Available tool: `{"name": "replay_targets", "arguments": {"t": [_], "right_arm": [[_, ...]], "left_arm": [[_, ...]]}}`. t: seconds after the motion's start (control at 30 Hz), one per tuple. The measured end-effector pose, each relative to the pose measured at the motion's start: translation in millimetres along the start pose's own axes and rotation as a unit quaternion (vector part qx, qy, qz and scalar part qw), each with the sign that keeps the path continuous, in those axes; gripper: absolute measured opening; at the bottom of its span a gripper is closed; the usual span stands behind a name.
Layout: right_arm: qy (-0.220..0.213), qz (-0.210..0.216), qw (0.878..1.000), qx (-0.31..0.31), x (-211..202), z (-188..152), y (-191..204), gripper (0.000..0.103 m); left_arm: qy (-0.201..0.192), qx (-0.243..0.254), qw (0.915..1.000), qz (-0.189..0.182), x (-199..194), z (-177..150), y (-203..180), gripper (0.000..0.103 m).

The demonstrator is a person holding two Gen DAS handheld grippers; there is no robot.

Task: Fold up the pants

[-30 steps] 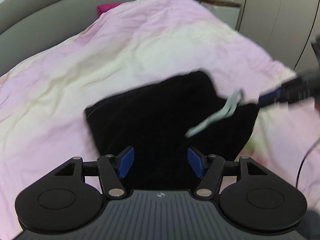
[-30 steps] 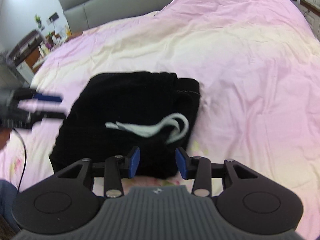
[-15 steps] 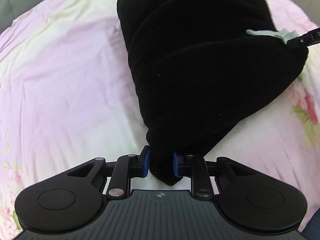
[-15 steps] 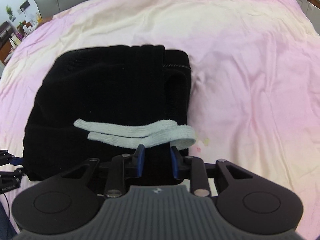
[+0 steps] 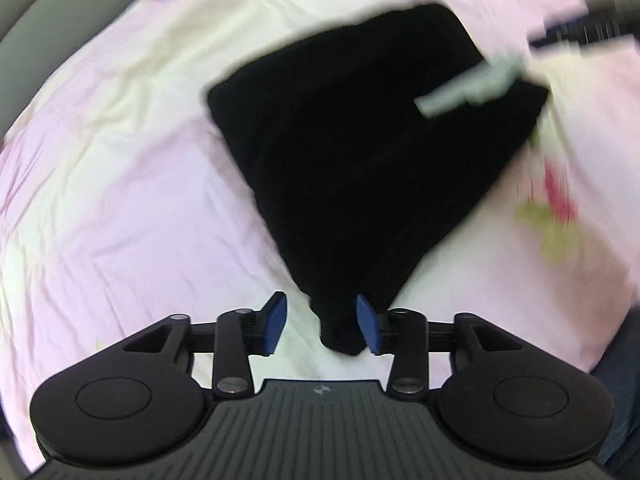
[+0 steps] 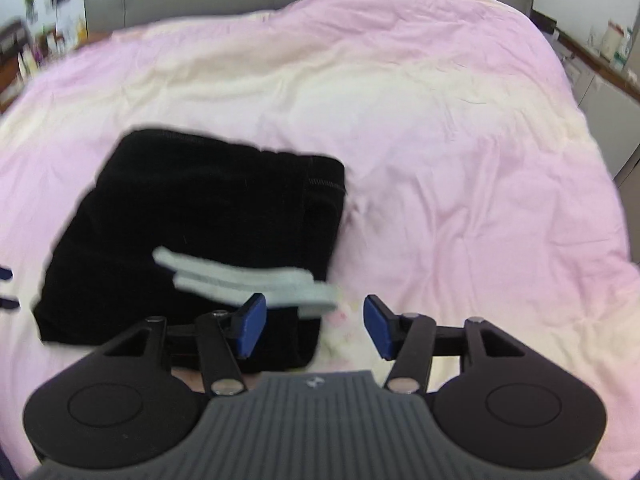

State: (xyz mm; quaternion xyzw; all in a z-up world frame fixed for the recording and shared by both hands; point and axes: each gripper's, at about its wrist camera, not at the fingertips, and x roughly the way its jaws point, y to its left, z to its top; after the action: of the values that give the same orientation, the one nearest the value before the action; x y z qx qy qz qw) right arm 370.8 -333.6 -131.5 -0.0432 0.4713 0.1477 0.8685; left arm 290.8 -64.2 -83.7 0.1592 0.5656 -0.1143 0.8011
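1. Locate the black knit pants (image 6: 192,236): a compact folded bundle lying on the pink and cream bed cover (image 6: 440,152), on the left side of the right wrist view. Layered edges and a stitched hem show at its far right corner.
2. Note the pale grey drawstring (image 6: 248,280). It lies loose across the near top face of the bundle and trails off its right edge.
3. Judge progress: the folding appears largely complete, since the garment is already stacked into a small block. What seems left is to flatten the near corner, tuck the drawstring and withdraw.
4. Check your left claw (image 5: 320,324). Its blue pads stand apart; the near corner of the pants sits in the gap, against the right pad and clear of the left one. It holds nothing.
5. Check your right claw (image 6: 314,330). It is wide open and empty, hovering low at the near right corner of the bundle, with the drawstring end just beyond its left pad.
6. Both claws point forward over the bed from the near side; blur suggests motion.
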Motion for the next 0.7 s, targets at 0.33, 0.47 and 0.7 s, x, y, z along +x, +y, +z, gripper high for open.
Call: {"name": "replay_targets", "arguments": {"t": [0.33, 0.47, 0.7], "right_arm": [[-0.024, 0.092, 0.991, 0.093, 32.1, 53.5, -32.5, 0.063], [-0.021, 0.123, 0.978, 0.167, 52.5, 71.4, -60.2, 0.059], [0.050, 0.132, 0.962, 0.234, 98.8, 85.5, -56.6, 0.059]], "left_arm": [[-0.114, -0.253, 0.9606, -0.017, 26.7, 29.3, 124.5, 0.065], [-0.118, -0.299, 0.9451, -0.059, 66.4, 44.3, 154.8, 0.065], [-0.112, -0.390, 0.8963, -0.179, 137.6, 51.1, 177.8, 0.065]]}}
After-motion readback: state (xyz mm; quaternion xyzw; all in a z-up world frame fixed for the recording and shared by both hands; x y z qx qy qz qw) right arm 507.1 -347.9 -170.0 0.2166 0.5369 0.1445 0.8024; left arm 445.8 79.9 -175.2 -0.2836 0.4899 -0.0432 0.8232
